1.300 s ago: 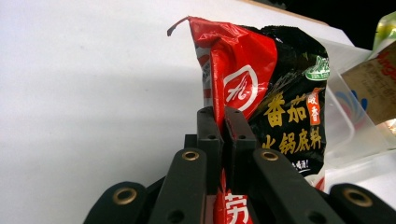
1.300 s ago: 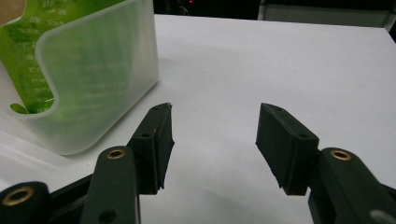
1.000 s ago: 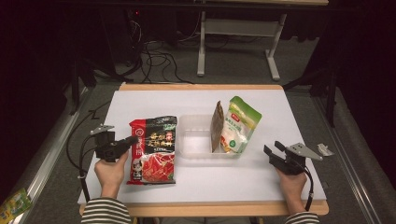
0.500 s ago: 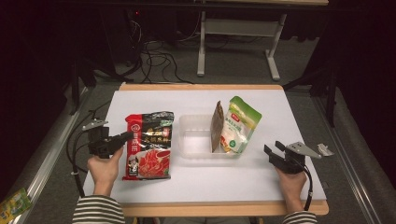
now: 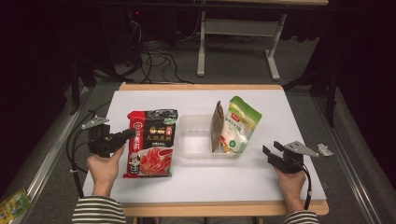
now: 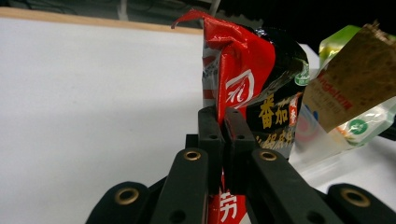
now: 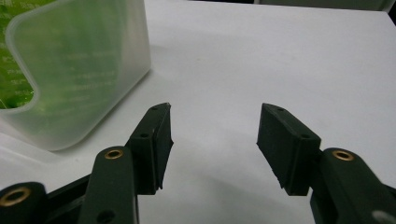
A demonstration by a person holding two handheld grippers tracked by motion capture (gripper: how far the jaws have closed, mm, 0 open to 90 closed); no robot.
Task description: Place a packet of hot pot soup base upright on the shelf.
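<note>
A red and black sauce packet [image 5: 152, 142] hangs at the left of the white table, lifted by its left edge. My left gripper [image 5: 125, 136] is shut on that edge; in the left gripper view the packet [image 6: 247, 88] rises from between the closed jaws of the left gripper [image 6: 223, 126]. A clear plastic tray [image 5: 196, 140] sits mid-table with a brown packet [image 5: 216, 125] and a green and white pouch [image 5: 239, 125] standing in its right end. My right gripper [image 5: 271, 152] rests open near the table's right front, its jaws [image 7: 212, 140] empty beside the tray wall [image 7: 79, 74].
The white table [image 5: 280, 107] has a wooden rim. A small grey scrap [image 5: 325, 150] lies at its right edge. Cables and a metal stand are on the floor behind. A green wrapper [image 5: 13, 204] lies on the floor at front left.
My left gripper has risen with the red and black packet, lifting its left edge off the table. The right gripper has stayed put.
</note>
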